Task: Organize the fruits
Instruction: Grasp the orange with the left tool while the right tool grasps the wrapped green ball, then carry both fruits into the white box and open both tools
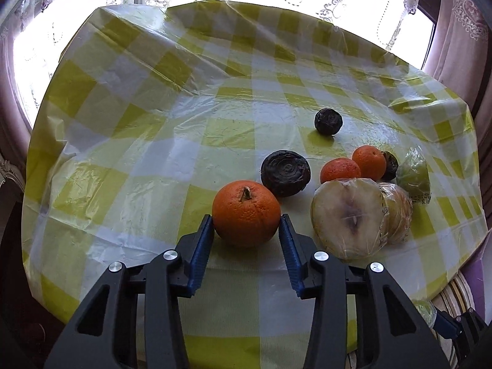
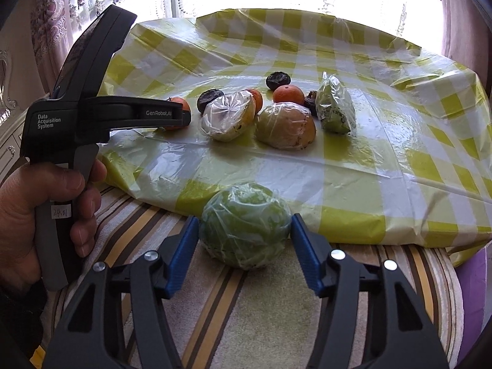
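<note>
We take the checked cloth (image 1: 153, 141) as our landmark throughout.

Left gripper (image 1: 247, 220): we find its jaws closed to a narrow gap around the large orange (image 1: 246, 212), which sits on the cloth near its front edge, stem end up. The blue pads (image 1: 203, 246) lie against the orange's two flanks, with the fruit at the pad tips, not deep between them. We judge this a grip. In the right wrist view a hand (image 2: 40, 206) holds this gripper's handle off the cloth's left front corner.

Right gripper (image 2: 244, 229): its jaws stand partly open around a green fruit in plastic wrap (image 2: 244, 226). This fruit lies off the cloth, just in front of its front edge, on the striped cover (image 2: 246, 307). The pad tips meet the wrap on both sides at the fruit's widest part; we judge them closed on it.

Remaining fruit, all on the cloth, right of its centre:
- two dark wrinkled fruits (image 1: 286, 176), one farther back (image 1: 328, 121);
- two small oranges (image 1: 339, 170), side by side;
- a wrapped cut half (image 1: 350, 216), cut face toward the left camera, touching a second wrapped piece (image 1: 398, 212);
- a wrapped green piece (image 1: 413, 178) beyond them, nearest the cloth's right side.
</note>
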`<state>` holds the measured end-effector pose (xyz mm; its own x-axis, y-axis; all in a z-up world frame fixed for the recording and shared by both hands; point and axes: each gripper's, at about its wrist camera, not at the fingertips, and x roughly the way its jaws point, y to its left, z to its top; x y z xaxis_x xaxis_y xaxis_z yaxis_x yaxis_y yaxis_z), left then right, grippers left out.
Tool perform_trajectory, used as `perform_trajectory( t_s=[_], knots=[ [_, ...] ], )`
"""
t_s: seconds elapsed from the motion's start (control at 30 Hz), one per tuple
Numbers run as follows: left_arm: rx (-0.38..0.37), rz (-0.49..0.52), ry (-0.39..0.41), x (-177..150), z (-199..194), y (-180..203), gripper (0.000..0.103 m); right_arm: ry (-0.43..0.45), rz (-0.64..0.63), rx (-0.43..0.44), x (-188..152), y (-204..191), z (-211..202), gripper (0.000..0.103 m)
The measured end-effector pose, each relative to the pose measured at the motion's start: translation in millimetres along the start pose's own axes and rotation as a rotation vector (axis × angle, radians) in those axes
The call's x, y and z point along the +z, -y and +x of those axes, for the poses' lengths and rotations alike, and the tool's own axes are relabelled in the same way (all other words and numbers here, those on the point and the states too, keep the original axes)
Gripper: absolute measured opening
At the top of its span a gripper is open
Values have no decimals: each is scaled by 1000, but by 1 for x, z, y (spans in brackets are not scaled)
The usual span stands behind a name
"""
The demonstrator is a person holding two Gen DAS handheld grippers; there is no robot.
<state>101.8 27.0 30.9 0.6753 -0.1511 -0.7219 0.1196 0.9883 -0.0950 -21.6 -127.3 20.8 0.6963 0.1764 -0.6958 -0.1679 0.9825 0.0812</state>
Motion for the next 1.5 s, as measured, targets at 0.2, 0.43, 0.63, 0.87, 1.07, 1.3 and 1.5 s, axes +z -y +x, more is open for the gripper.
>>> perform_trajectory(
  t_s=[0.2, 0.43, 0.63, 0.87, 1.07, 1.3, 1.5],
  knots=[
    [22, 6, 42, -4, -19, 4, 42, 13, 41, -5, 2, 9, -6, 61],
    [11, 19, 79, -13, -43, 16, 42, 26, 95, -10, 5, 28, -16, 61],
    [-30, 51, 100, -17, -61, 37, 42, 57, 149, -34, 7, 53, -36, 61],
    [-103, 114, 124, -20, -80, 78, 41, 103, 229, -100, 3, 100, -71, 61],
    [-191, 198, 120, -29, -88, 128, 41, 130, 298, -204, -14, 153, -103, 61],
    [-300, 301, 70, -46, -83, 196, 41, 122, 395, -314, -48, 212, -134, 61],
    [-384, 402, 31, -67, -79, 257, 41, 85, 476, -412, -82, 255, -149, 61]
  ],
)
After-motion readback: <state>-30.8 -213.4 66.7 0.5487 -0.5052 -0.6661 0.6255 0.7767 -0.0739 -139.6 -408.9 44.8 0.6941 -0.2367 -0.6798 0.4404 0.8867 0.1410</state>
